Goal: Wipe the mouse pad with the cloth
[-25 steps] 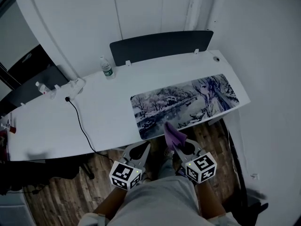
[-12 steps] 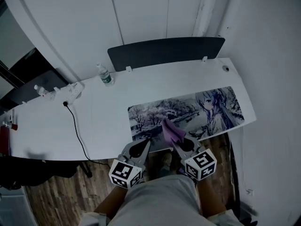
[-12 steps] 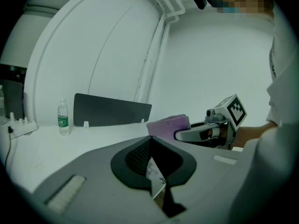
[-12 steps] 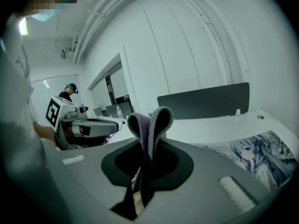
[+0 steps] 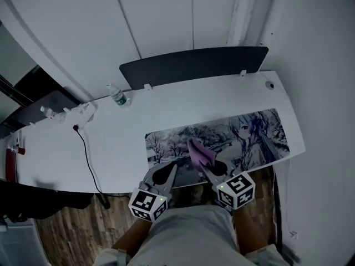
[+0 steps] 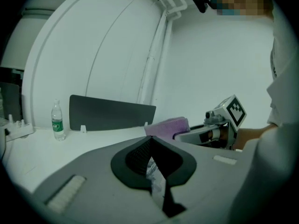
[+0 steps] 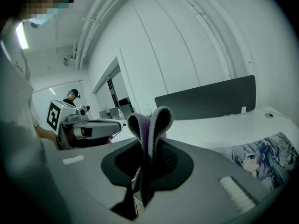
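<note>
Only the right gripper view shows the cloth (image 7: 152, 121) doubled into a loop, pinched by the right gripper (image 7: 145, 148). The head view shows it pointing toward 11 o'clock over the mouse pad (image 5: 227, 136), whose length runs 9-to-3. The left gripper (image 6: 152, 143) has its jaws together, empty.

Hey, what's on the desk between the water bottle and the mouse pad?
Nothing. In the head view, only bare white desk separates the water bottle from the mouse pad.
</note>
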`<state>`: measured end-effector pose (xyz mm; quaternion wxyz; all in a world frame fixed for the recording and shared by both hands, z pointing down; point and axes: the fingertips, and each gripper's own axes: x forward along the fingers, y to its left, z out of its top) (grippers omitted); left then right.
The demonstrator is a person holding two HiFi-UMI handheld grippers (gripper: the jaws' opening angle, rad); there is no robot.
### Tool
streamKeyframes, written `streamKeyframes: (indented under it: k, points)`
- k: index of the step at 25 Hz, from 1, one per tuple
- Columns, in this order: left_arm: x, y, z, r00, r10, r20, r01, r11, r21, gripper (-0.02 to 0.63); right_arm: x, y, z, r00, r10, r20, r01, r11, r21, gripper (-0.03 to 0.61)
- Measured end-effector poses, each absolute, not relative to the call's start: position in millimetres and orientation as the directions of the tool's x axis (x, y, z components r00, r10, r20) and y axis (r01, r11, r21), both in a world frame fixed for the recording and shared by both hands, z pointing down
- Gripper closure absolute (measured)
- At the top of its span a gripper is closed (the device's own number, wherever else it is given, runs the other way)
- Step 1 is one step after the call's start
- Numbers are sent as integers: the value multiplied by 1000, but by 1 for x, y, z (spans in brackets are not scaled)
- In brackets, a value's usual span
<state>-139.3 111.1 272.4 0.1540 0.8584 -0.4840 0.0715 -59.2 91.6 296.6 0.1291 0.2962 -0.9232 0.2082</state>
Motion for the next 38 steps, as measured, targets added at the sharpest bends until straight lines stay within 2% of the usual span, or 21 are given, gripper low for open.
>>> streamKeyframes:
  k: [3, 15, 26, 38]
  points:
    - [-134, 100, 263, 501, -831, 242, -865, -471, 174, 595, -51, 85, 297, -795, -492, 355, -598, 735, -321, 529]
    - [-129, 88, 273, 498, -819, 284, -867, -470, 164, 595, -51, 74, 310, -801, -460, 384, -587, 730, -350, 529]
    - [-188, 77, 292, 461, -821, 336, -887, -420, 191, 595, -124, 57, 324, -830, -354, 431, -520, 771, -368, 529]
    - [-259, 59, 317, 391, -840, 377, -919, -338, 201, 595, -210, 26, 369, -836, -238, 495, -491, 726, -480, 529]
